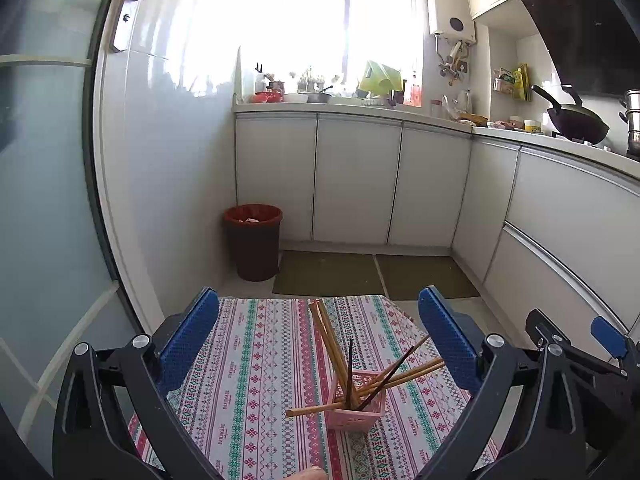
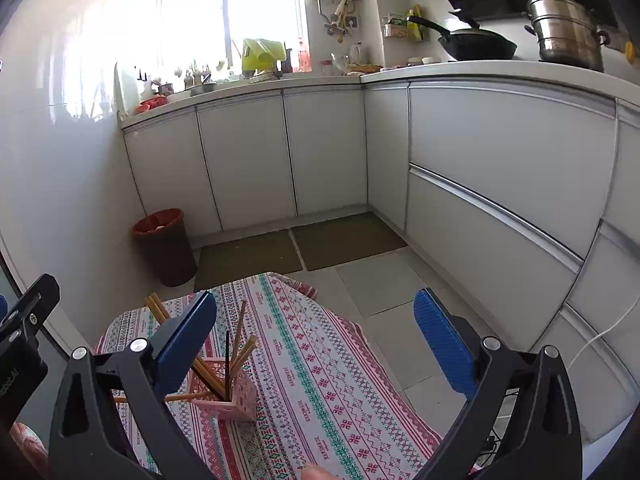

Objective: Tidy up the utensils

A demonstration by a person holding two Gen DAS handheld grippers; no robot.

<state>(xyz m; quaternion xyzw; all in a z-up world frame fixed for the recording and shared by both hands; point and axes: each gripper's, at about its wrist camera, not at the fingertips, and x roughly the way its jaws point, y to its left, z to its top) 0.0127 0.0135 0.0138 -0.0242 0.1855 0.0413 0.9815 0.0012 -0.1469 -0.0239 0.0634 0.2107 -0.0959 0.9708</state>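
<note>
A pink perforated basket (image 1: 354, 408) stands on a small table with a patterned cloth (image 1: 260, 360). Several wooden and dark chopsticks (image 1: 334, 344) stand and lean in it; one wooden chopstick (image 1: 308, 411) pokes out at its left side. My left gripper (image 1: 320, 344) is open and empty above the table, the basket between and below its fingers. My right gripper (image 2: 316, 344) is open and empty, to the right of the basket (image 2: 228, 396), whose chopsticks (image 2: 236, 344) sit by the left finger (image 2: 188, 340). The right gripper also shows in the left wrist view (image 1: 580, 344).
A dark bin with a red liner (image 1: 253, 240) stands on the floor by the wall beyond the table. White cabinets (image 1: 356, 180) run along the back and right. A wok (image 2: 476, 46) and a steel pot (image 2: 568, 32) sit on the counter. Floor mats (image 1: 372, 274) lie ahead.
</note>
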